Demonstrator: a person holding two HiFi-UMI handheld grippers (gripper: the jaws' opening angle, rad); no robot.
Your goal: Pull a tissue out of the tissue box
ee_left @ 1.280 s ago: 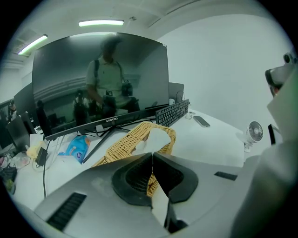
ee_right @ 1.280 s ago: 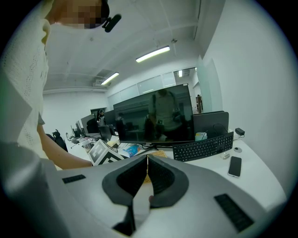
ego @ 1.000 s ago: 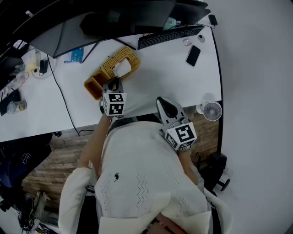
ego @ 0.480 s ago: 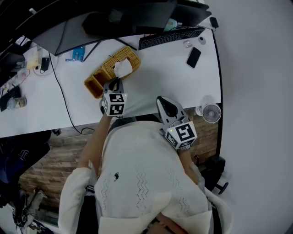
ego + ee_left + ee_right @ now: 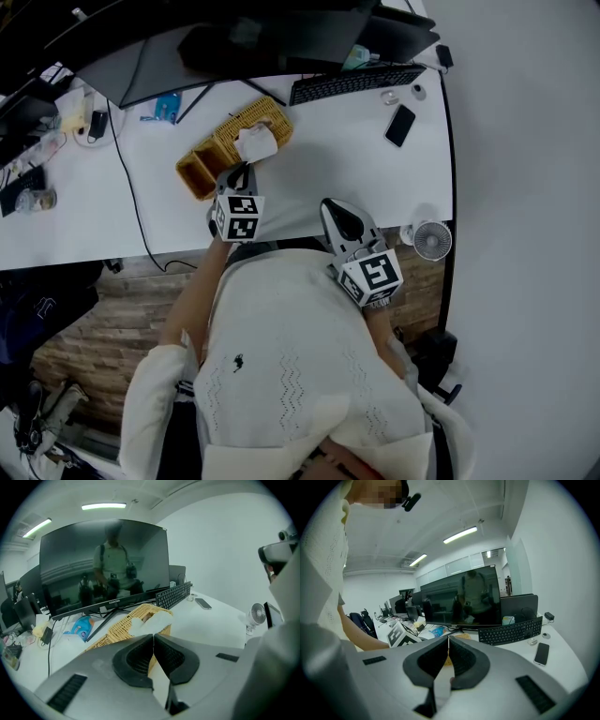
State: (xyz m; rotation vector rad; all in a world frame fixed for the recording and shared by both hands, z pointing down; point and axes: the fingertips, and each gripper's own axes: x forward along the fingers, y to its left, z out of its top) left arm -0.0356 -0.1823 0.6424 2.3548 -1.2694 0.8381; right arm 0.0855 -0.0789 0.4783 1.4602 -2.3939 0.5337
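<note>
Left gripper (image 5: 153, 635): jaws pressed together, empty.
Right gripper (image 5: 448, 639): jaws pressed together, empty.
White tissue (image 5: 257, 144): seen protruding from yellow woven wicker box (image 5: 217, 155).

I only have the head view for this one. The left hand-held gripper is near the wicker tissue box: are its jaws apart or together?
Observer: Together. The left gripper view shows the left hand-held gripper with its jaws meeting tip to tip.
Reviewer: Is the tissue in them?
Observer: The tissue stands up out of the wicker tissue box just past the tips. I can't tell whether they pinch its edge.
Reviewer: And the right one?
Observer: The right gripper view shows the right hand-held gripper shut too, with nothing between its jaws.
</note>
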